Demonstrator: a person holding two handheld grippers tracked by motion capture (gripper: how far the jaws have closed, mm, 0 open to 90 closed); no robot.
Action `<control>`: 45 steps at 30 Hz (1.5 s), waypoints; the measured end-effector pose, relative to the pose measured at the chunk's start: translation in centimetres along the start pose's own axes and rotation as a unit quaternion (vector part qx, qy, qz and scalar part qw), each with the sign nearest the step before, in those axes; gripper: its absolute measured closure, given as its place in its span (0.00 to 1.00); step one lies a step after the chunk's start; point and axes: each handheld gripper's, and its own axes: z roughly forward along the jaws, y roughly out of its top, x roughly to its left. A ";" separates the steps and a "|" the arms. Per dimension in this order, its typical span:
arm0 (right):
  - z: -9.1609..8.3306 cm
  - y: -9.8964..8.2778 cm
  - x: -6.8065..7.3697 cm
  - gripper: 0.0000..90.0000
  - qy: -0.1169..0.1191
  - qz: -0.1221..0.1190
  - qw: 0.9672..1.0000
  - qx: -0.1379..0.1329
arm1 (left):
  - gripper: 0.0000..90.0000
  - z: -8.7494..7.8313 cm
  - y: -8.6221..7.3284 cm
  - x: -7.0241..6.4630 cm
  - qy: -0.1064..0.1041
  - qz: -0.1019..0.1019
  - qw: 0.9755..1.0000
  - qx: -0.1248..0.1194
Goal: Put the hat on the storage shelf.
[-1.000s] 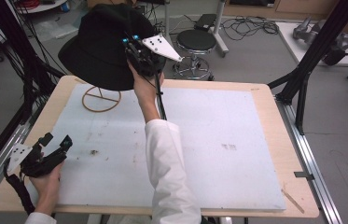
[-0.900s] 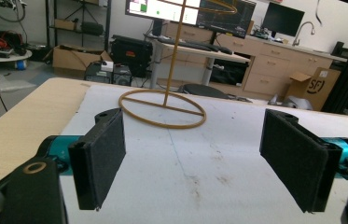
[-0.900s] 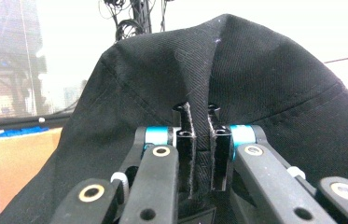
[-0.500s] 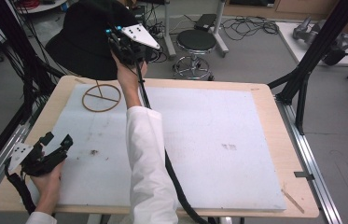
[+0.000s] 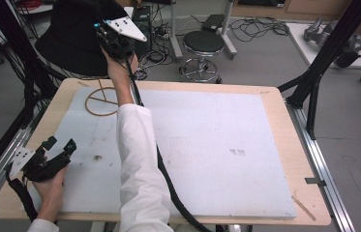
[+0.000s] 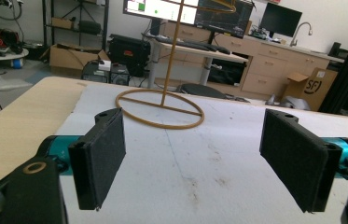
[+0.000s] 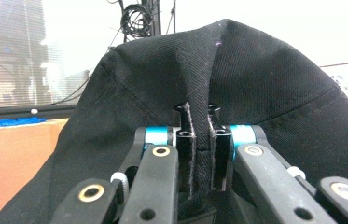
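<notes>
Your right gripper [image 5: 106, 36] is up high, past the far left corner of the table [image 5: 284, 111], with your white sleeve [image 5: 137, 159] stretched across the top. It pinches a black bucket hat [image 5: 74, 36]. In the right gripper view the hat [image 7: 237, 79] is soft woven cloth with neat lines of stitching, and a fold of it is squeezed tight between the two black jaws. The cloth bunches up into a ridge above them.

Under the hat stands a thin hat stand [image 5: 101, 99] the colour of wood. Its base is a flat ring with a bar across it, and a thin pole goes up from the middle. The ring sits on the white mat [image 5: 217, 145] near the far left corner. The mat is flat and has some small dark smudges. The table around it is pale wood with round corners.

Your left gripper [image 5: 54, 152] rests low near the front left edge of the table. In the left gripper view its jaws stand wide apart with nothing between them. Their fingers [image 6: 101, 154] are flat, black and a bit rough.

A second ago the hat was closer to the middle of the table's far edge. Now you have carried it farther left and away from you, and it covers the top of the stand. Your left hand has stayed where it was.
</notes>
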 end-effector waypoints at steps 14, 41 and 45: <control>3.1 -2.8 1.7 0.95 -0.013 -0.041 0.998 0.050 | 0.25 0.1 0.0 -0.1 -0.002 -0.003 1.000 0.001; 2.5 -6.0 1.0 0.93 -0.022 0.016 0.995 0.099 | 0.25 0.1 0.1 -0.2 0.000 -0.006 1.000 -0.008; 2.4 -5.8 1.0 0.93 -0.020 0.011 0.995 0.097 | 0.25 0.0 0.1 -0.1 0.001 -0.010 1.000 -0.008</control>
